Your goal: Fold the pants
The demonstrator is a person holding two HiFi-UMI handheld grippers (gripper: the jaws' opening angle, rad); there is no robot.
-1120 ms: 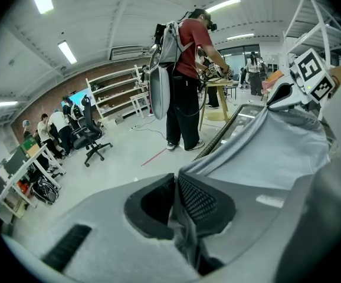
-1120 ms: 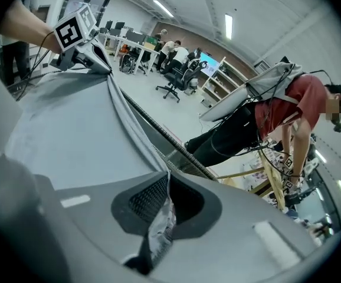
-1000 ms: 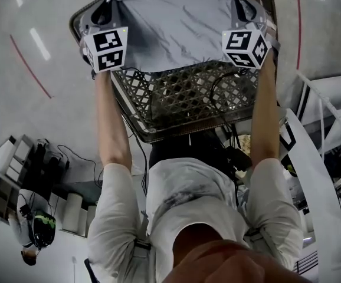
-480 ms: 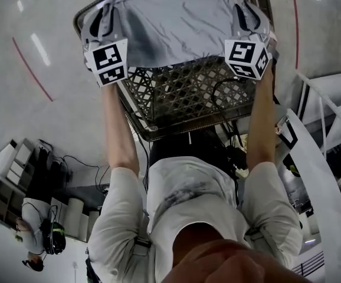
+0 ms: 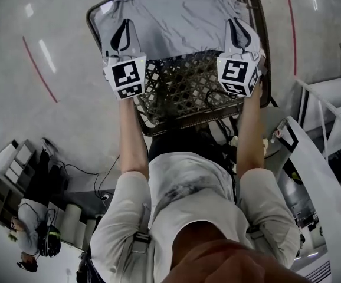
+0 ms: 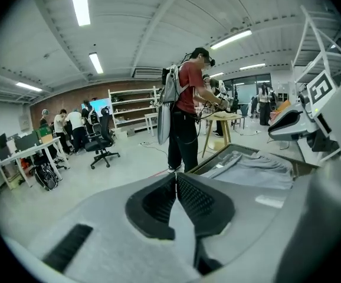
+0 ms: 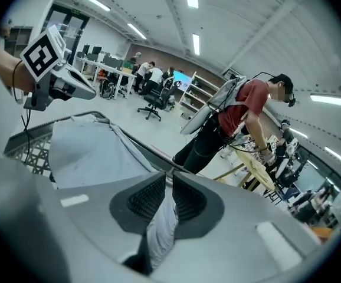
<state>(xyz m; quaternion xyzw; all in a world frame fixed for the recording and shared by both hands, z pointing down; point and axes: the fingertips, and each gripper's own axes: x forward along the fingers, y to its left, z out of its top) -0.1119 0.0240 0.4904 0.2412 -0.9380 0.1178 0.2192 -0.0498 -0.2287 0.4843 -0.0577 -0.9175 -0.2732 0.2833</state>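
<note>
Counter (image 5: 182,93), open lattice top: it lies beneath both sets of jaws, its bare part on the near side of them. Pants (image 5: 176,19), grey: I find them spread over the counter beyond the jaws, with the near edge running from one pair to the other. Left gripper (image 6: 175,180): jaws shut tip to tip, a sliver of the grey cloth between the pads. Right gripper (image 7: 166,184): jaws closing, a fold of the pants between them, hanging below.
</note>
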